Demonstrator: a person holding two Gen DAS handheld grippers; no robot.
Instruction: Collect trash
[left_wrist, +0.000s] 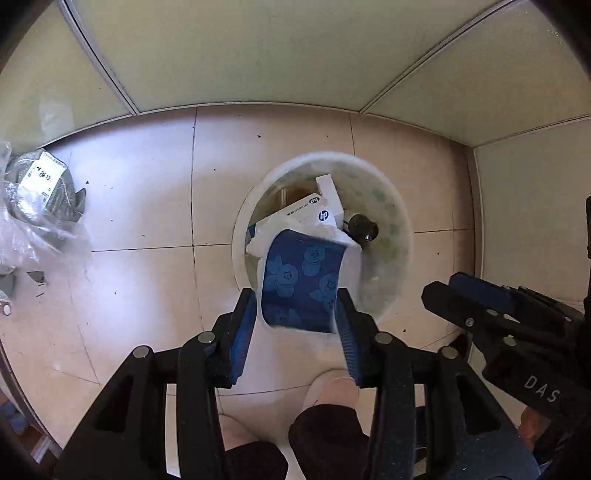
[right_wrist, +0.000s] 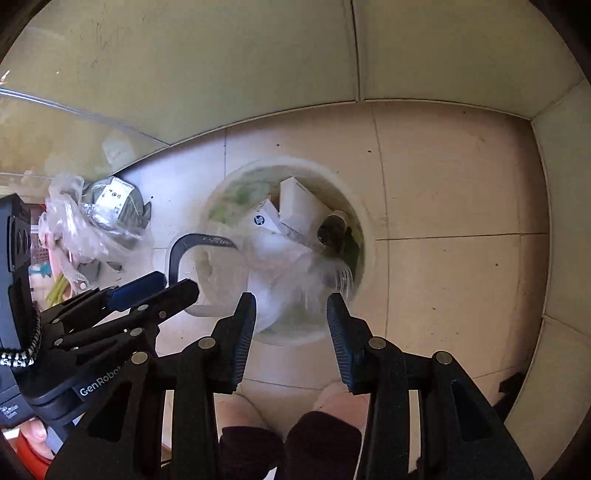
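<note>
A white round trash bin (left_wrist: 395, 206) stands on the tiled floor, with white HP boxes (left_wrist: 314, 212) and a dark bottle (left_wrist: 364, 225) inside. My left gripper (left_wrist: 297, 314) holds a curved blue wrapper with a blueberry print (left_wrist: 301, 280) between its fingers, over the bin's near rim. In the right wrist view my right gripper (right_wrist: 291, 314) is open over the bin (right_wrist: 364, 221), and a blurred white wad of paper or plastic (right_wrist: 295, 266) lies just beyond its fingertips inside the bin. The left gripper (right_wrist: 177, 291) shows there with the wrapper seen edge-on.
A clear plastic bag with a grey labelled parcel (left_wrist: 40, 184) lies on the floor to the left, also in the right wrist view (right_wrist: 107, 210). Pale wall panels (left_wrist: 258, 55) close off the corner behind the bin. The person's feet (left_wrist: 332, 391) are below the grippers.
</note>
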